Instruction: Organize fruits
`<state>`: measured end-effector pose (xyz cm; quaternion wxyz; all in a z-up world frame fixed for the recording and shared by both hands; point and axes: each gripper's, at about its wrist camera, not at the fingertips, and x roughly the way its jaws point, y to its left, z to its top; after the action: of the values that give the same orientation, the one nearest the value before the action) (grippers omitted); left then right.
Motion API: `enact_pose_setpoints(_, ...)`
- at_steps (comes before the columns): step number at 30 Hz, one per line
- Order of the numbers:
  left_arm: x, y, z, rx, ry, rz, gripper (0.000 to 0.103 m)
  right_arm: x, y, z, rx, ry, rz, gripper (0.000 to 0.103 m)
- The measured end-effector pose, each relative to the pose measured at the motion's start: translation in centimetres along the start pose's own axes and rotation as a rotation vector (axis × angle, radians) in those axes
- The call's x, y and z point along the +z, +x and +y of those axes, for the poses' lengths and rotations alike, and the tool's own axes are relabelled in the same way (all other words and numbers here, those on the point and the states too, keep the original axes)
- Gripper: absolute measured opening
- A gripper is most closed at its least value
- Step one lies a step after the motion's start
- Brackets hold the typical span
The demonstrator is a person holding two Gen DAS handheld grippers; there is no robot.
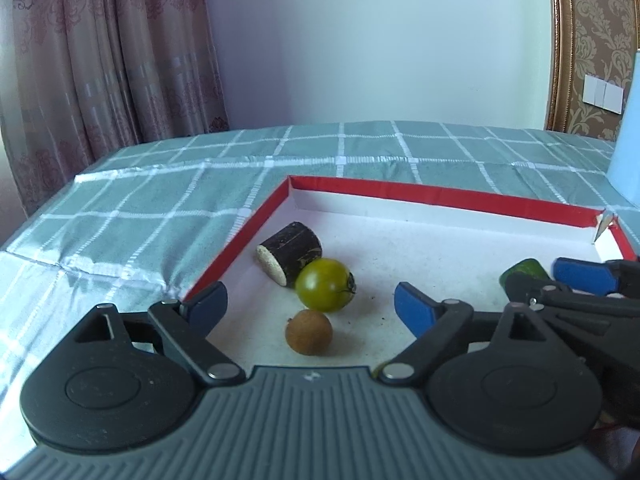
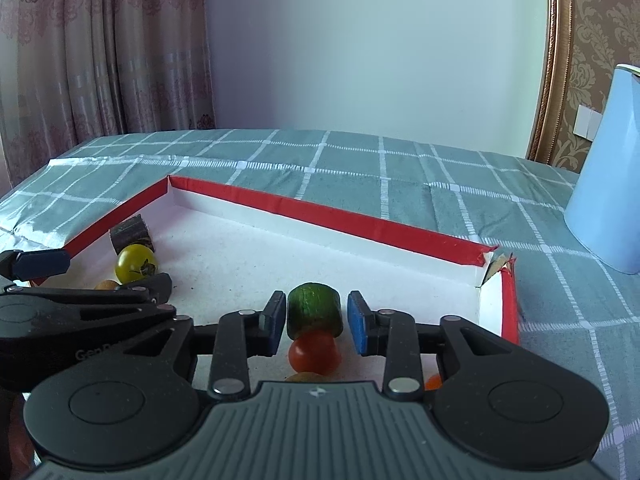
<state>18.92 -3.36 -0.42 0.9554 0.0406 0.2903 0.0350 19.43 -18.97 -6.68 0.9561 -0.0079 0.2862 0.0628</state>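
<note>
A red-rimmed white tray (image 1: 400, 190) lies on the checked cloth. My left gripper (image 1: 310, 308) stands wide open over the tray's left part. A green tomato (image 1: 325, 285) and a small brown round fruit (image 1: 309, 332) lie loose between its fingers, and a dark cut stalk piece (image 1: 290, 250) rests just beyond. In the right wrist view my right gripper (image 2: 316, 320) flanks a green cucumber piece (image 2: 314, 312) resting on the tray floor. A thin gap shows at its right pad (image 2: 358, 324), so the piece is not squeezed. A red tomato (image 2: 314, 352) lies just behind it.
A tall light-blue container (image 2: 604, 176) stands on the cloth right of the tray. The tray's far right corner (image 2: 494, 264) is torn. An orange fruit (image 2: 433, 382) and a yellowish one (image 2: 304, 377) peek out near the right gripper's body. Curtains and a wall lie beyond the table.
</note>
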Motion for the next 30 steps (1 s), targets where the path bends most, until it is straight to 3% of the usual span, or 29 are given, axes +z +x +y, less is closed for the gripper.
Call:
enact_pose_setpoints(2,0.0,0.1,0.2,-0.006,-0.008,0.01,0.09,-0.1,0.0,-0.3,-0.006,0.014,-0.003,0.048)
enact_pose_setpoints(6,-0.2,-0.4,0.5,-0.021,-0.014,0.004,0.094,-0.2,-0.4,-0.5,-0.005,0.025,-0.009,0.051)
enact_pose_setpoints(8,-0.6,-1.0,0.7,-0.012,-0.002,-0.017,0.094,-0.5,-1.0,-0.5,-0.01,0.02,-0.024,0.062)
enact_pose_setpoints(10,-0.9,-1.6,0.8,-0.008,0.006,-0.032,0.095,-0.8,-1.7,-0.6,-0.021,0.018,-0.045,0.067)
enact_pose_setpoints(30,-3.6,-6.4,2.4,-0.083,-0.014,-0.063,0.101,-3.4,-6.1,-0.3,-0.018,0.039,-0.085,0.074)
